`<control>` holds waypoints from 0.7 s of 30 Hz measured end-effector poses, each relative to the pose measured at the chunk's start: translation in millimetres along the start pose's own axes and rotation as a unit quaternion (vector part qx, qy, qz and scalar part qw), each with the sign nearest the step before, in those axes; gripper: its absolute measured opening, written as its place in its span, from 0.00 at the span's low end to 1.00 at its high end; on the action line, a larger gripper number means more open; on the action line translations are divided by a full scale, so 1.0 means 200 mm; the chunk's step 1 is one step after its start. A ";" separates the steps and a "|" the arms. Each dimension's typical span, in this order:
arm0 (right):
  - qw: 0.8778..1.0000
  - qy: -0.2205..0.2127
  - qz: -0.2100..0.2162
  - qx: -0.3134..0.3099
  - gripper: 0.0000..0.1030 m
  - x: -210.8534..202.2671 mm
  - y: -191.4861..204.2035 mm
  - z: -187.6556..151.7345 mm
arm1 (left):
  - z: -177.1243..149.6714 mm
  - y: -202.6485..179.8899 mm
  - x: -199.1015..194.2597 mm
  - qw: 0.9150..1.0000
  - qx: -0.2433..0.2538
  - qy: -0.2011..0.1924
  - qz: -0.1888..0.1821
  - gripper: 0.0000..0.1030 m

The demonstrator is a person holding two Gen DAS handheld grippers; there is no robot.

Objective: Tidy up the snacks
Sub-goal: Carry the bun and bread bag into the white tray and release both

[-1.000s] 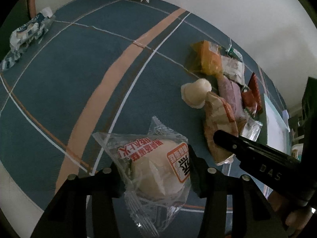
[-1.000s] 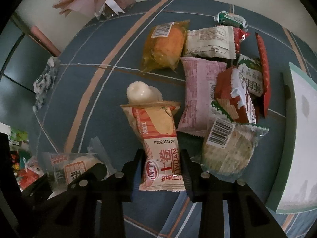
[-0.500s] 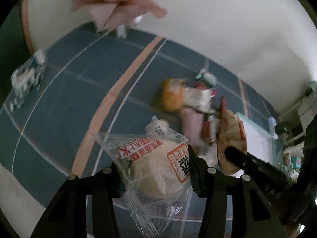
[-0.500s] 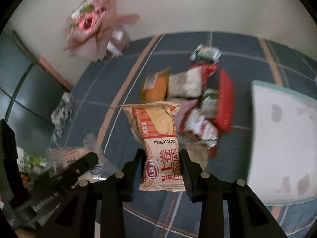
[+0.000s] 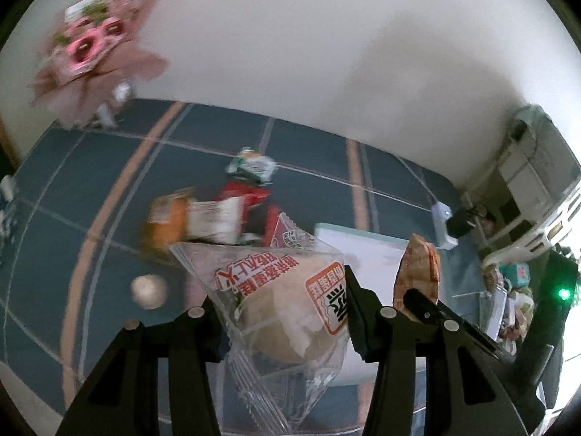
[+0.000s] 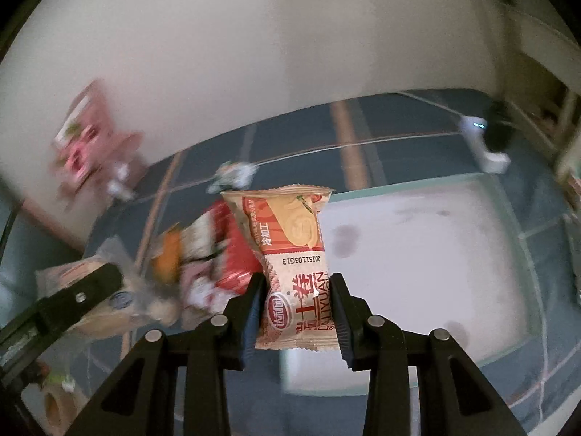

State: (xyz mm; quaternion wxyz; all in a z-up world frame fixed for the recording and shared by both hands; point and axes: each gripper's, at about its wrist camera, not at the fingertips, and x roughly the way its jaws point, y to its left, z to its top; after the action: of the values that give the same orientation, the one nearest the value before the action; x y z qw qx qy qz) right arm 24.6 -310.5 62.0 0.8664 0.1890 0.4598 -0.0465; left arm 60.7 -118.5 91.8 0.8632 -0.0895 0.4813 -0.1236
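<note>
We see the left gripper (image 5: 281, 312) closed on a clear-wrapped bun (image 5: 287, 312), its jaws set fairly wide around the soft packet, which is held above the table. The right gripper (image 6: 296, 305) is clamped on a beige snack pack (image 6: 290, 254) with red print, jaws narrow, the pack standing upright between them in the air. From the left wrist view we see that pack edge-on at the right gripper's tip, just beside the bun.

Beyond the right gripper lies a white tray (image 6: 435, 261) with a pale green rim; we see only faint stains inside it. Left of the tray a blurred pile of snacks (image 5: 218, 214) sits on the blue tablecloth (image 5: 90, 189) with orange and white stripes, and a small round cake (image 5: 149, 290) lies apart from it. A pink bouquet (image 5: 94, 58) stands against the white wall.
</note>
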 end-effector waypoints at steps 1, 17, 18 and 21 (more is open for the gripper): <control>1.000 -0.003 -0.007 0.012 0.37 0.00 -0.06 0.02 | 0.00 -0.06 0.03 1.000 0.006 0.000 -0.005 0.51; 0.987 -0.003 -0.100 0.126 0.37 0.09 -0.69 0.13 | -0.02 -0.57 0.60 0.996 0.066 0.032 -0.040 0.51; 0.986 0.000 -0.100 0.130 0.37 0.10 -0.71 0.13 | -0.02 -0.57 0.64 0.996 0.064 0.035 -0.042 0.51; 0.986 0.010 -0.101 0.133 0.37 0.16 -0.74 0.12 | -0.03 -0.57 0.74 0.996 0.058 0.046 -0.048 0.51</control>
State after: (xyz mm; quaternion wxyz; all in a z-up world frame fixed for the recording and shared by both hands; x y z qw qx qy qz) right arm 23.9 -452.6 5.6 0.8198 0.2555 0.4746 -0.1932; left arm 115.8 -271.6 0.9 0.8369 -0.0566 0.5077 -0.1965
